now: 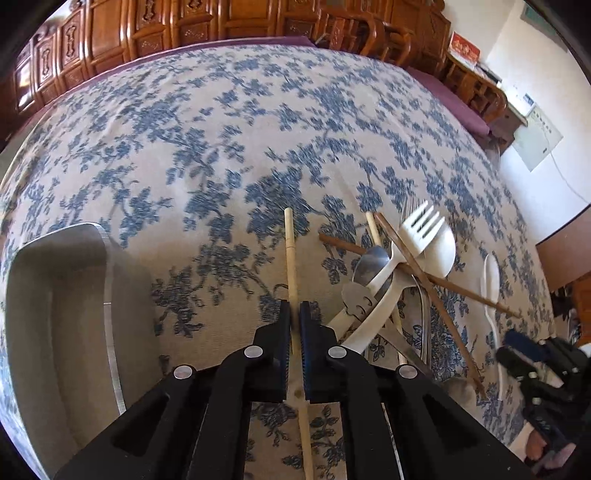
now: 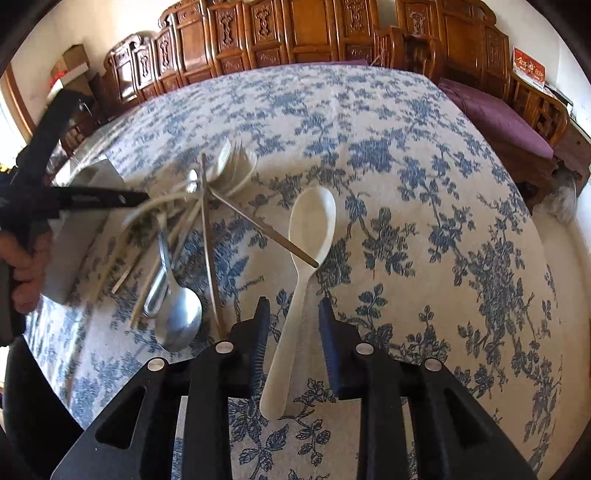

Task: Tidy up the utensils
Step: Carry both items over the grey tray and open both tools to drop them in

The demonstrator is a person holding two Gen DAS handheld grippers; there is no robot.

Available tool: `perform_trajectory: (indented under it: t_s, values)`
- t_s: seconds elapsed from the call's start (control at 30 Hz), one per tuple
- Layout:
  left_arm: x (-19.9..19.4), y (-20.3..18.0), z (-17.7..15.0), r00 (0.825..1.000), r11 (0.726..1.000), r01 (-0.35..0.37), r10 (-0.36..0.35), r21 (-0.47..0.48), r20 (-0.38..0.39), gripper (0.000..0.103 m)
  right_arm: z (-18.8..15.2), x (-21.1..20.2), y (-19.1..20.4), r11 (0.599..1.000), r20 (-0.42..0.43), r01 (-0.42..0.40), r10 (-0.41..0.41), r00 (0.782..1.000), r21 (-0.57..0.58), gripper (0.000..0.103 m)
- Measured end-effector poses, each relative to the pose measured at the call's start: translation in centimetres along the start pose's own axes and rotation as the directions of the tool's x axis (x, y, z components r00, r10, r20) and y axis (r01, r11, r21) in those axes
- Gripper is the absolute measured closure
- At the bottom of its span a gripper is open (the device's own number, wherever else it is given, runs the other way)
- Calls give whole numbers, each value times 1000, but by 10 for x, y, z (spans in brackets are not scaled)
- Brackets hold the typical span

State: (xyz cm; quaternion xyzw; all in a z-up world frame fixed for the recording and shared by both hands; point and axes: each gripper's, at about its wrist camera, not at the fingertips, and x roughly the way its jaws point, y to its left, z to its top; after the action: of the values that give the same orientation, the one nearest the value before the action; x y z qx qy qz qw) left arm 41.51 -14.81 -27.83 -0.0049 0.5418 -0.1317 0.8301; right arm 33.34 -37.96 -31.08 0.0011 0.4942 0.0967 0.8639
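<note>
My left gripper [image 1: 294,308] is shut on a pale bamboo chopstick [image 1: 290,251] that runs forward between its jaws. To its right lies a heap of utensils: a white plastic fork [image 1: 417,229], a metal spoon [image 1: 369,264], and brown chopsticks [image 1: 424,273]. A lone white plastic spoon [image 1: 490,280] lies further right. In the right wrist view my right gripper [image 2: 293,308] is open, its jaws on either side of that white spoon's [image 2: 308,236] handle on the cloth. The heap [image 2: 192,221] lies to its left, with a metal spoon [image 2: 177,314].
A grey metal tray [image 1: 55,295] sits on the table at the left of the left gripper; it also shows in the right wrist view [image 2: 88,177]. A blue floral tablecloth [image 2: 406,184] covers the table. Carved wooden chairs and cabinets [image 2: 295,33] stand along the far edge.
</note>
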Motion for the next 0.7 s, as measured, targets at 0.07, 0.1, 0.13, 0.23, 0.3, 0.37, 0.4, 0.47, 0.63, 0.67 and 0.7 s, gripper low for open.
perform_trajectory:
  t_s: [0.07,0.1,0.13,0.23,0.3,0.37,0.4,0.47,0.63,0.67,0.7]
  values:
    - [-10,4,1,1000,1000,-1,2,-8,24,99,-1,1,3,1000,12,21,-21,1000,-18,74]
    - [-18,6,1,999,1000,-2,3,-10,43,99,-1,1,3,999,13,35,-35,999,-25,77]
    - [-24,8,2,998,1000,-7,7,-10,55,99,-1,1,3,998,12,57,-57,998,-29,85]
    - [-41,12,4,996,1000,-20,21,-8,90,99,-1,-1,-5,999,4,47,-47,999,-2,93]
    - [-54,15,4,993,1000,-27,28,-7,118,99,-2,-4,-9,998,7,70,-70,998,6,93]
    - [-65,17,4,990,1000,-20,22,-11,137,99,-2,-9,-14,997,17,77,-77,997,21,93]
    - [-72,19,5,988,1000,-20,22,-14,150,99,-1,-12,-16,997,24,77,-78,997,29,93]
    - [-84,20,5,986,1000,-14,16,-13,166,99,0,-20,-16,996,42,80,-81,996,31,93]
    - [-110,18,2,980,1000,-17,16,0,200,99,8,-51,-10,997,108,67,-70,992,34,93]
    - [-114,19,1,979,1000,-18,17,2,204,99,9,-57,-6,998,120,60,-63,991,30,93]
    - [-120,19,0,977,1000,-20,19,3,212,99,11,-62,-2,998,131,55,-58,990,25,93]
